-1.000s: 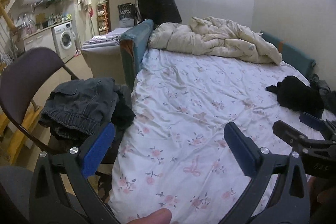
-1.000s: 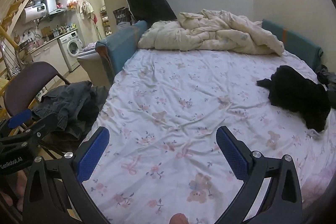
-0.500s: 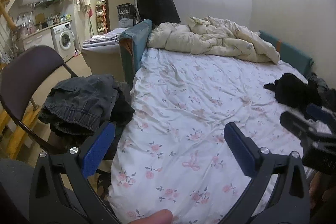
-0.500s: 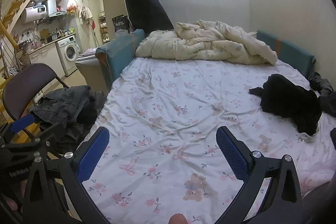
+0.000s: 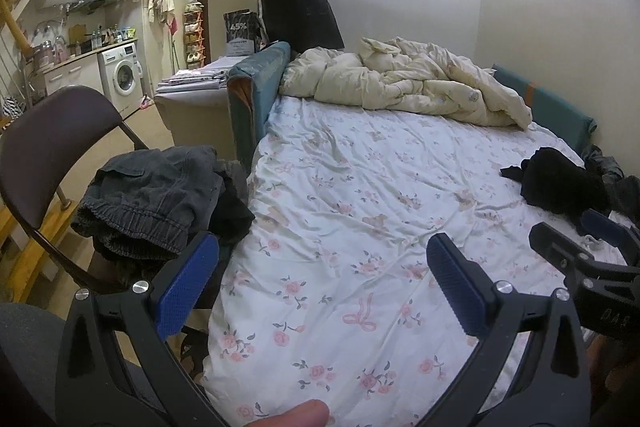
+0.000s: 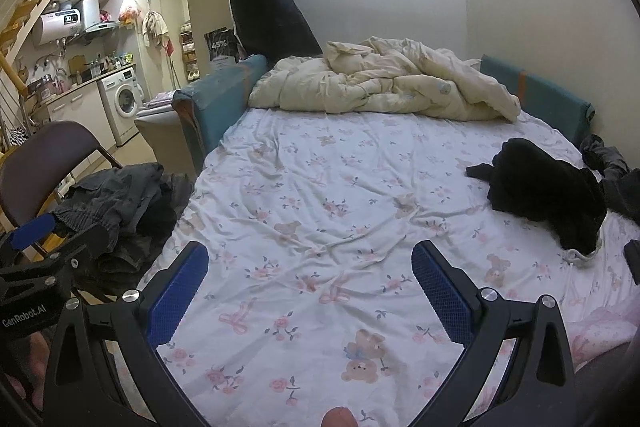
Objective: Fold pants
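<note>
Both grippers hovered low over the near edge of the bed (image 6: 320, 187). Left gripper (image 5: 322, 279) had its jaws spread wide, nothing between the pads; right gripper (image 6: 310, 281) likewise parted and empty.

Pants: most likely the grey bundle (image 5: 148, 195) heaped on the chair (image 5: 44, 147) just beside the bed's left side, elastic waistband showing. A black garment (image 6: 548, 195) lay on the sheet to the right; too crumpled to tell whether it was pants as well.

Risks, as judged:
- The grey bundle sat tangled with a darker piece (image 5: 230, 213); a pinch into the heap could lift both.
- Grabbing mid-fabric rather than the waistband would bring the pants onto the bed twisted.
- The chair back stood close behind the heap and could catch a finger.

Surroundings: rumpled cream duvet (image 6: 384, 83) along the far end, leaving the middle of the floral sheet open. More dark clothing (image 6: 612, 167) at the right edge. Washing machine (image 5: 122, 79) well off in the kitchen.
</note>
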Motion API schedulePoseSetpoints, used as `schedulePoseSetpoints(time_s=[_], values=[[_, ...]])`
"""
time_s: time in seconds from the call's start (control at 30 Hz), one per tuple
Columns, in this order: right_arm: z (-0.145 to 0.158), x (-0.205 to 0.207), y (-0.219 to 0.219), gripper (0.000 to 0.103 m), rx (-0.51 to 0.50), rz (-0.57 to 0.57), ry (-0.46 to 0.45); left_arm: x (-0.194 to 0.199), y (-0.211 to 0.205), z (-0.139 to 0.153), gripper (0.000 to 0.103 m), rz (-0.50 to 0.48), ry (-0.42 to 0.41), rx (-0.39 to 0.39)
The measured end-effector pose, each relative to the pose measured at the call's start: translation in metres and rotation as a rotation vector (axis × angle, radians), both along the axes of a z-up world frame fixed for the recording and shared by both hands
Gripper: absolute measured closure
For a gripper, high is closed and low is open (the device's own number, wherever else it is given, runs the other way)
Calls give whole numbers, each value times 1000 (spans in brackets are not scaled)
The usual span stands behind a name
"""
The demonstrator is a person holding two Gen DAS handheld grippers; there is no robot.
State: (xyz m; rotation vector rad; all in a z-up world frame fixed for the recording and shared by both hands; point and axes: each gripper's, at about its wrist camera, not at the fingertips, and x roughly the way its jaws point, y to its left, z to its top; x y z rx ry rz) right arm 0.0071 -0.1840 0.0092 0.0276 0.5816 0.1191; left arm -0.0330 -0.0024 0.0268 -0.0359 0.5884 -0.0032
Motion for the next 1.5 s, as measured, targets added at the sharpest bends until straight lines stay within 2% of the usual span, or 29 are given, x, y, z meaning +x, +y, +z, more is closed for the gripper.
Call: schedulePoseSetpoints(time_s=[1.5], values=[[-4,10,-10,0,-1,-8,13,1,3,0,0,-8,7,-11]])
